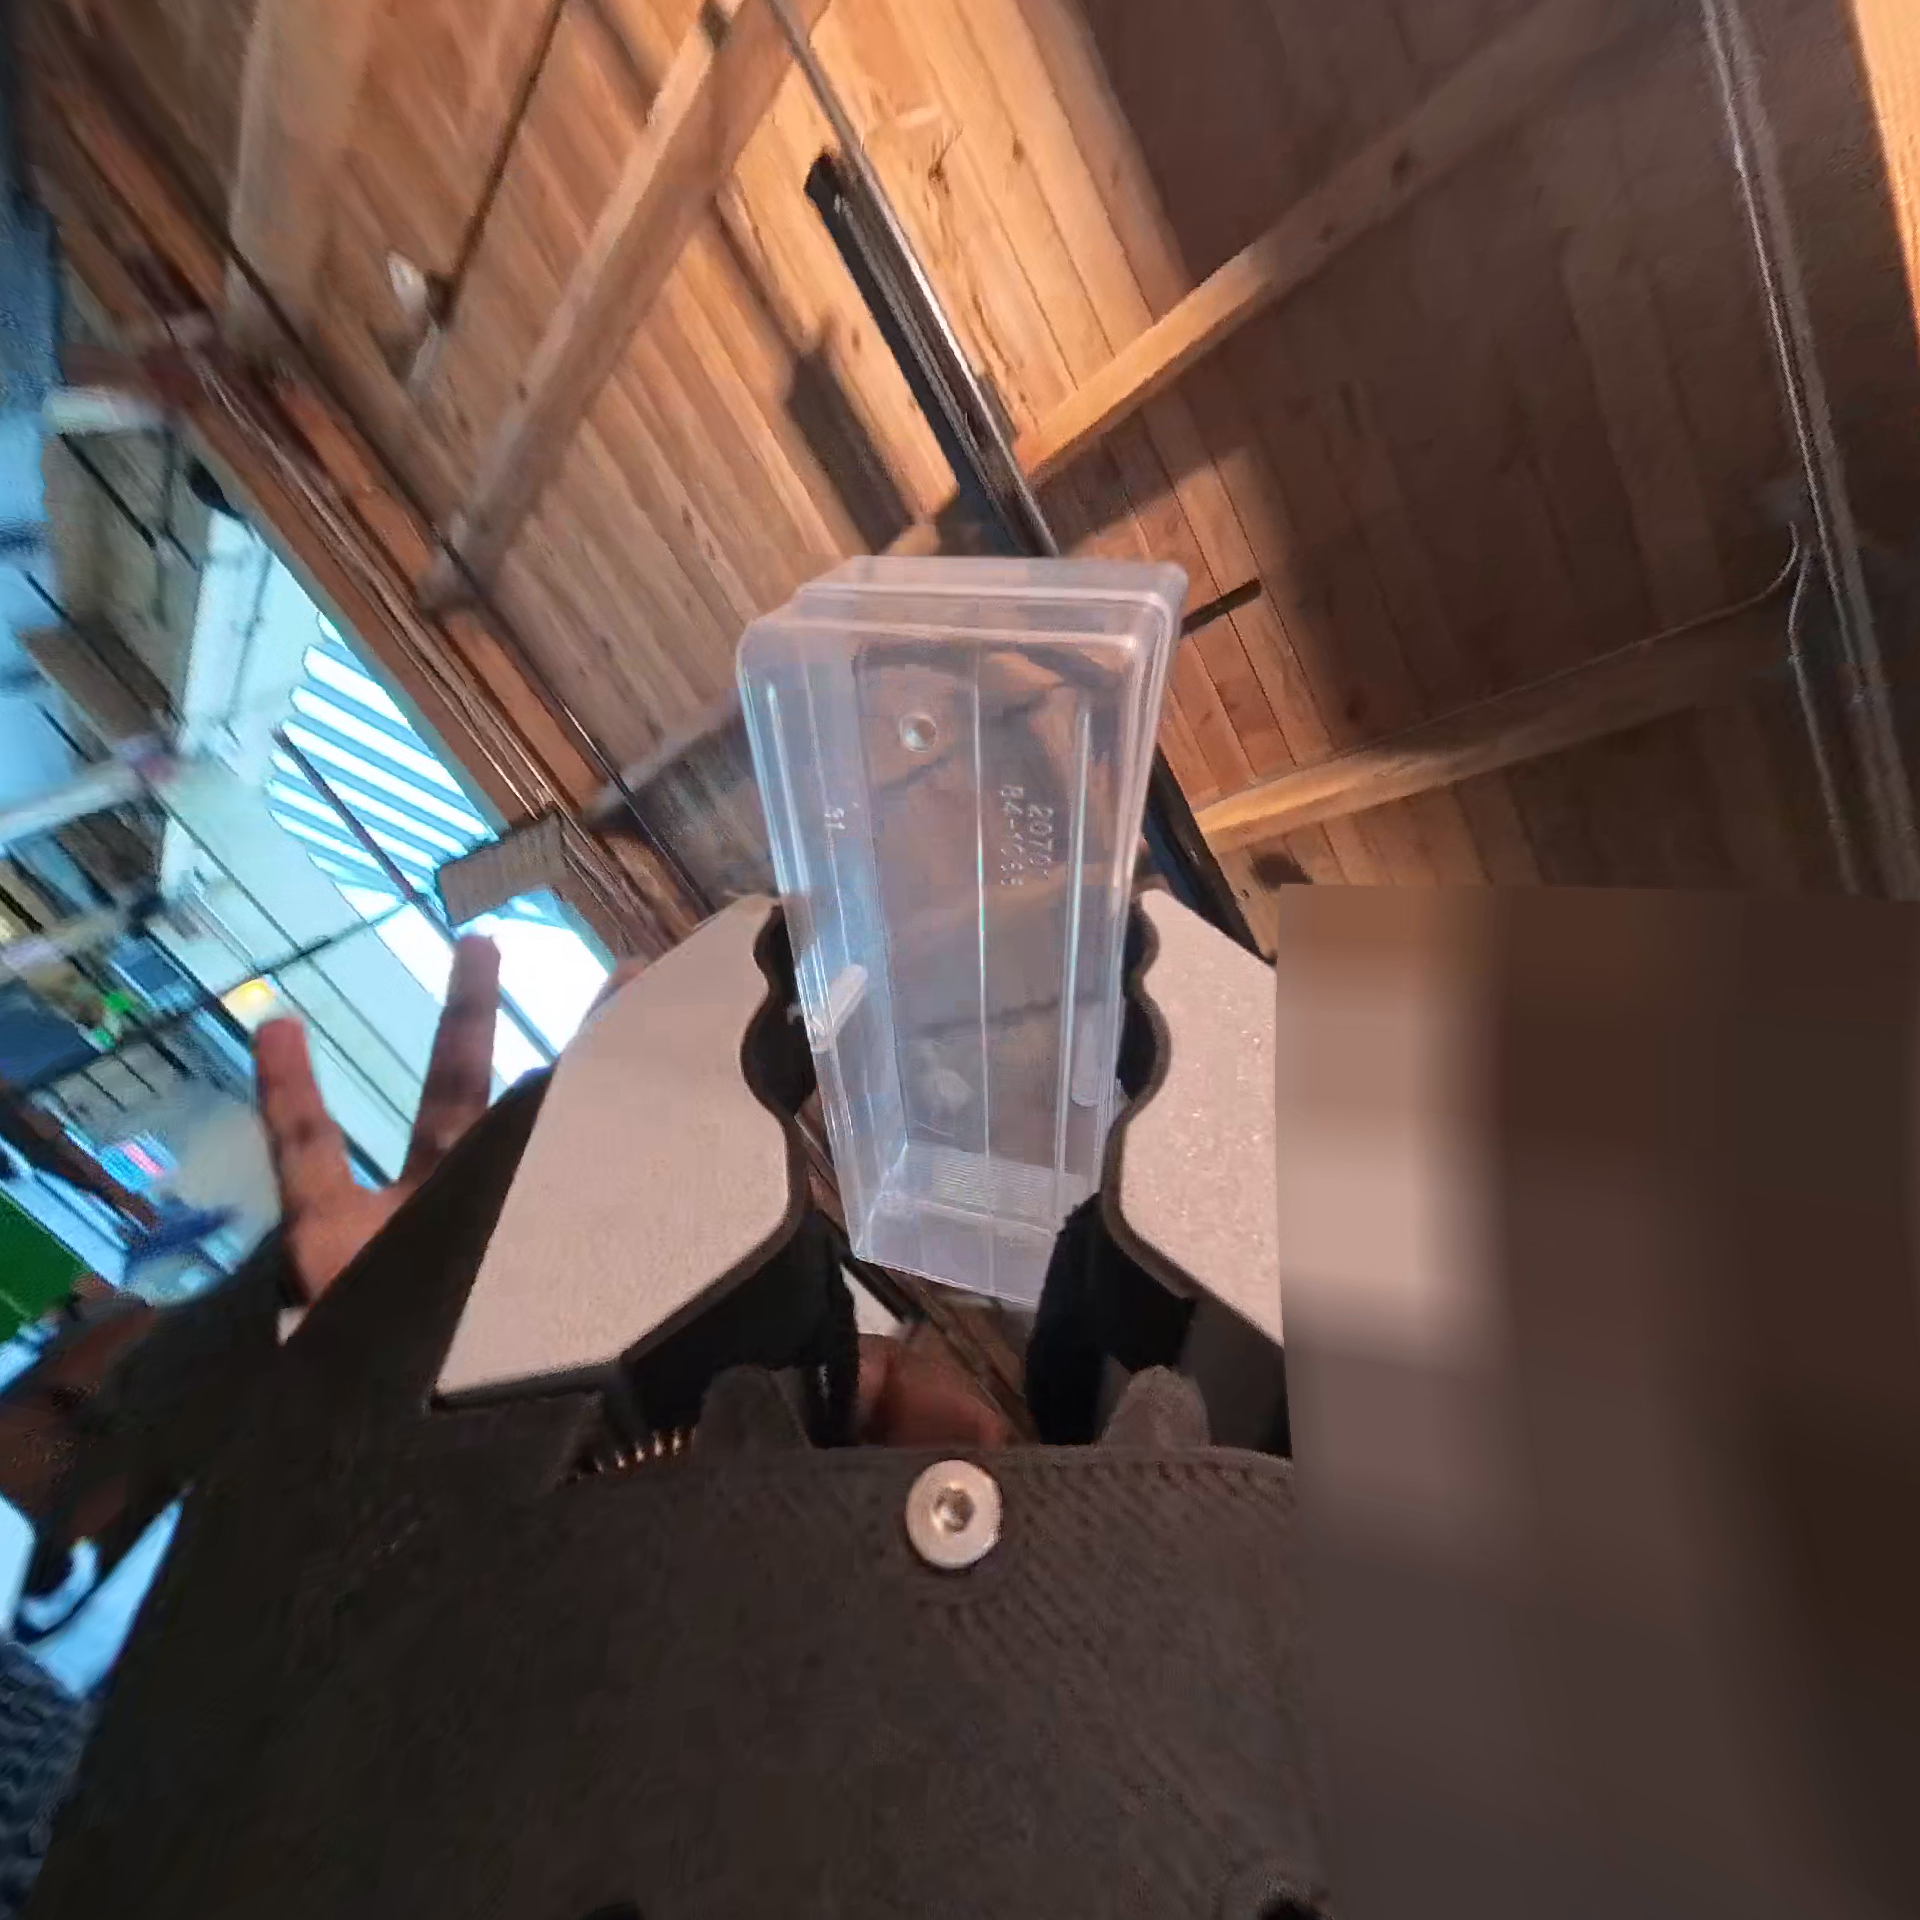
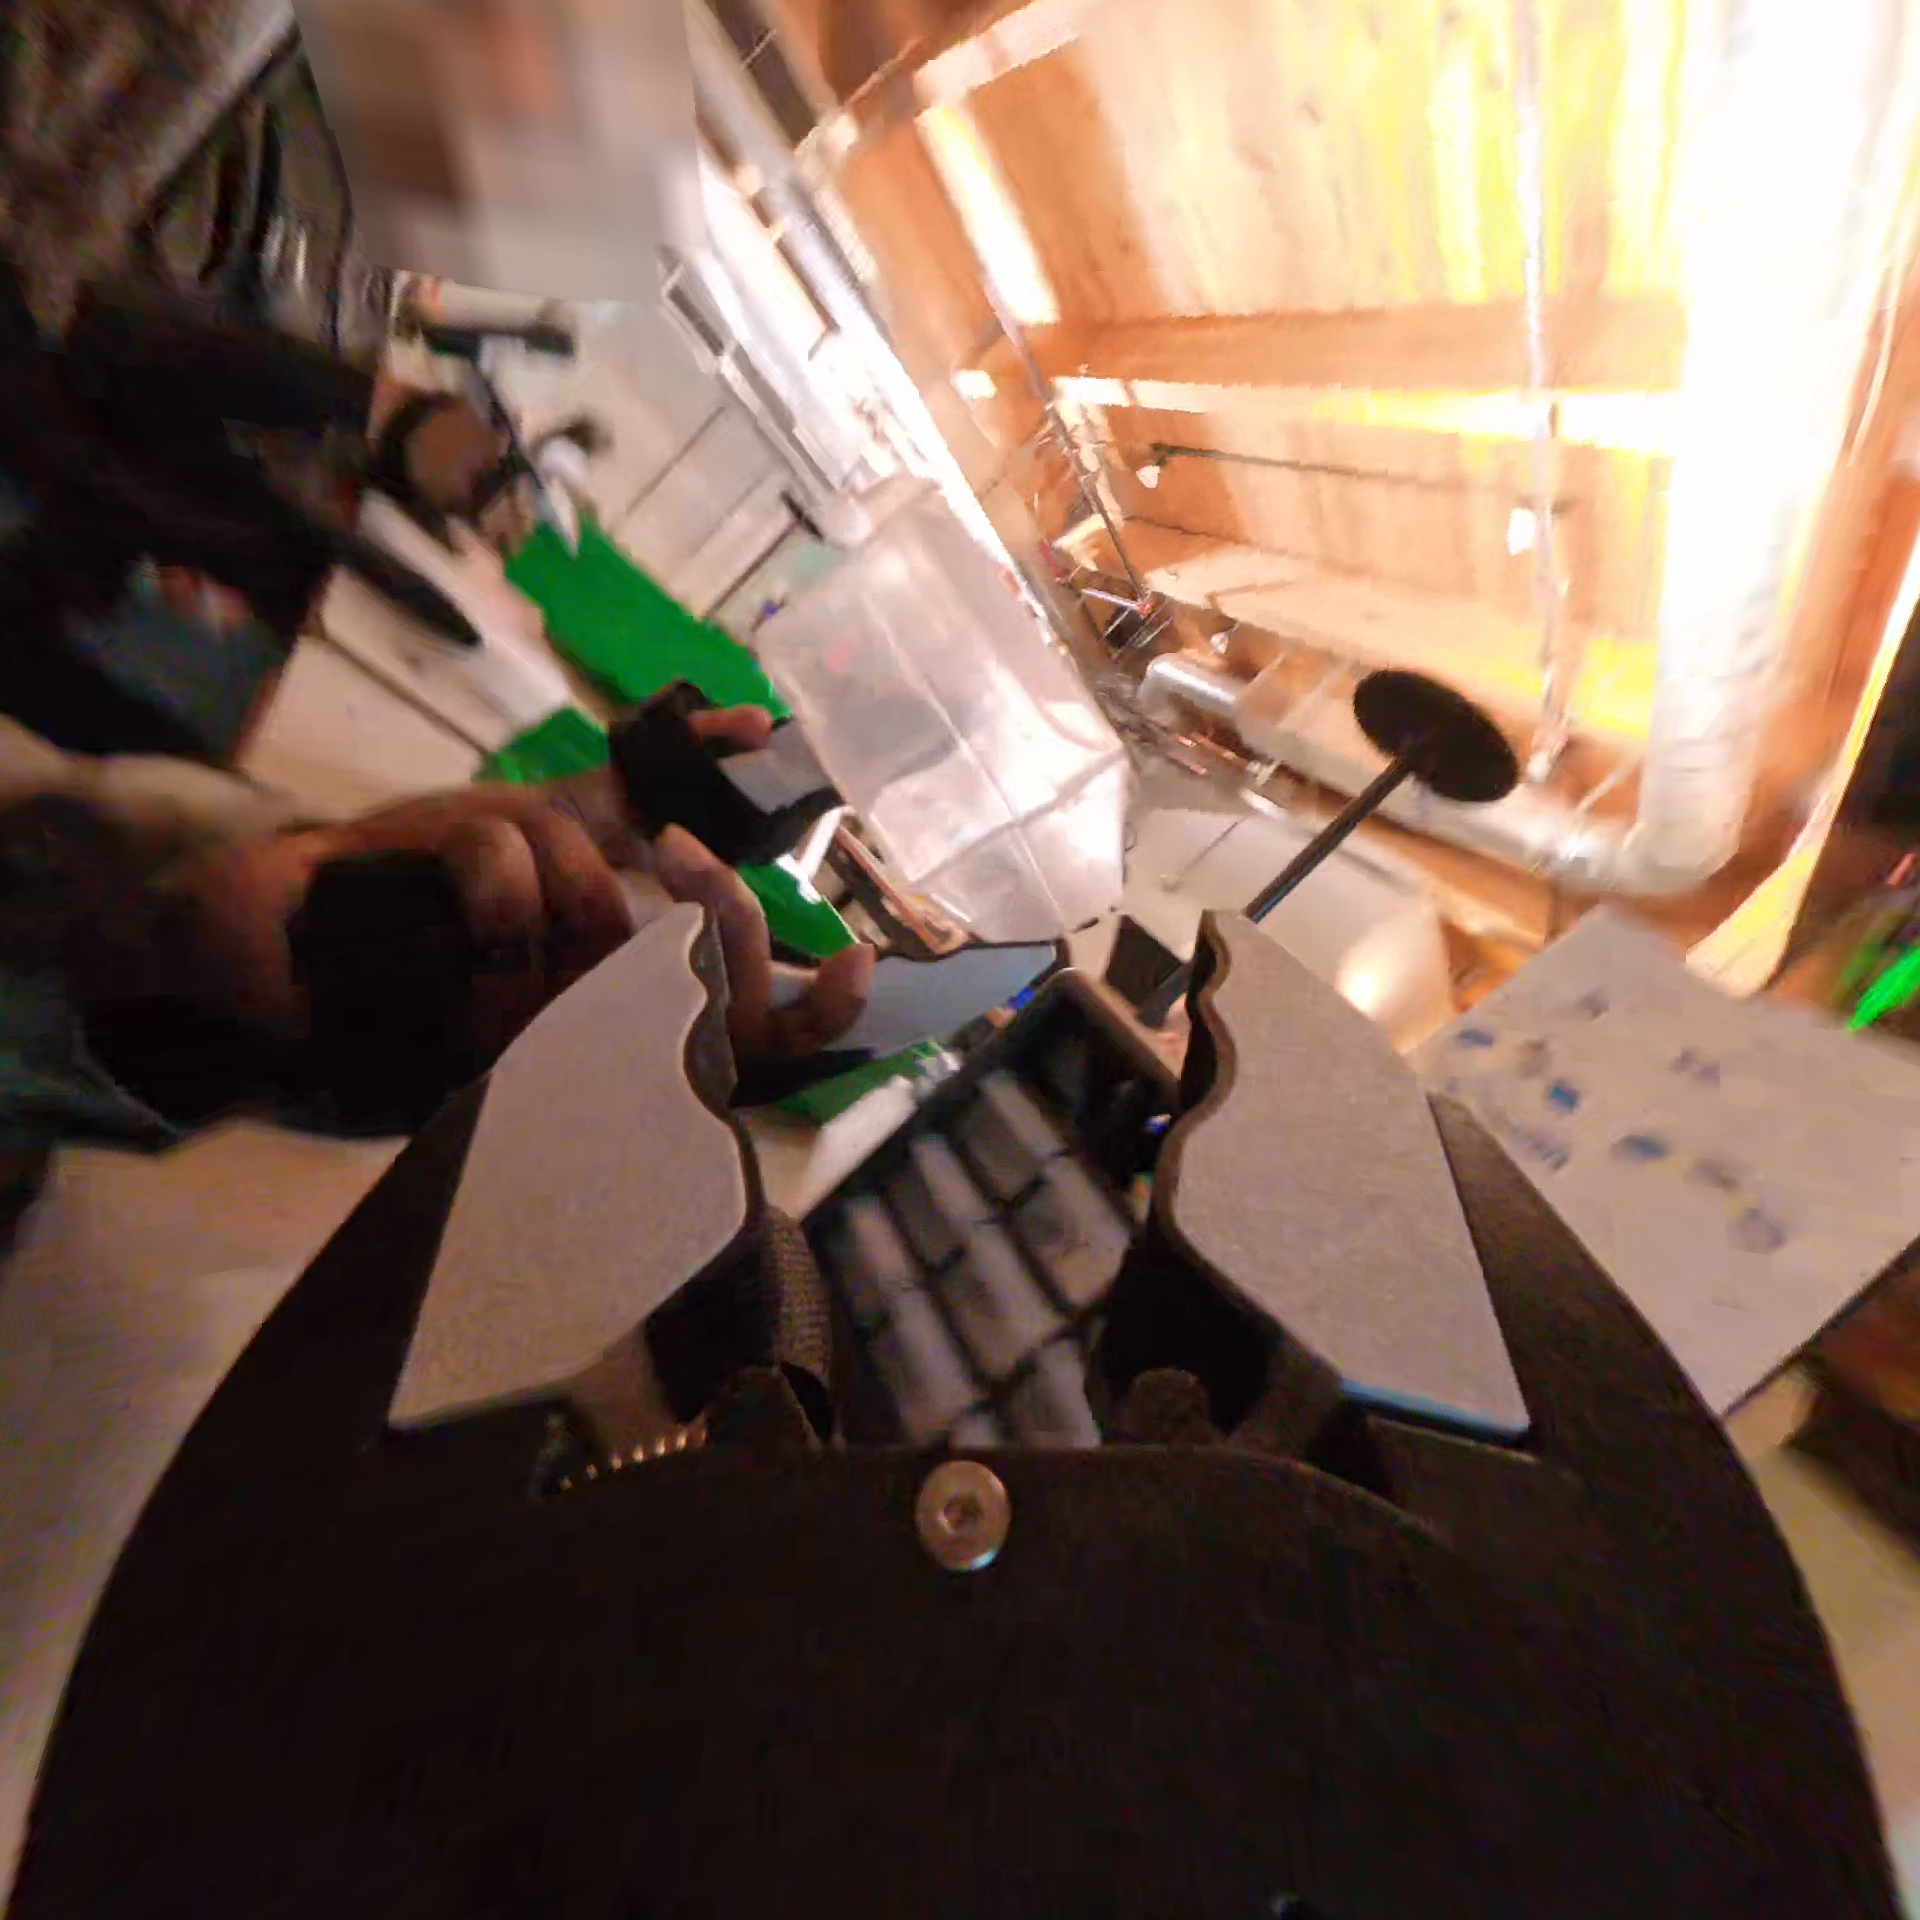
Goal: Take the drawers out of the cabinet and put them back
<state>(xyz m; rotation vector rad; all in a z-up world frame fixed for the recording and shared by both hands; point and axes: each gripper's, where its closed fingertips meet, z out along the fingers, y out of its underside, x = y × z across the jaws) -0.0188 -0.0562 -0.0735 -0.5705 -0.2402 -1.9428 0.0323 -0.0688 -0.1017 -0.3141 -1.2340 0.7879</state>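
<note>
My left gripper [image 1: 951, 935] is shut on a clear plastic drawer [image 1: 966, 831] and holds it upright, pointing up at a wooden ceiling. The drawer looks empty. In the blurred right wrist view the same drawer [image 2: 935, 727] shows between the left gripper's fingers [image 2: 914, 992], which a hand [image 2: 499, 883] holds. My right gripper [image 2: 951, 925] is open and empty, just above a small dark cabinet [image 2: 1091, 1013] with several grey drawers [image 2: 997, 1236] in it. The held drawer is up and to the left of the cabinet.
Wooden ceiling beams [image 1: 1299, 270] and a black rail [image 1: 925, 343] are overhead. An open hand [image 1: 343, 1091] shows at the left. Near the cabinet are a black disc on a rod [image 2: 1434, 738], a white sheet with blue marks [image 2: 1621, 1143] and green pieces [image 2: 634, 623].
</note>
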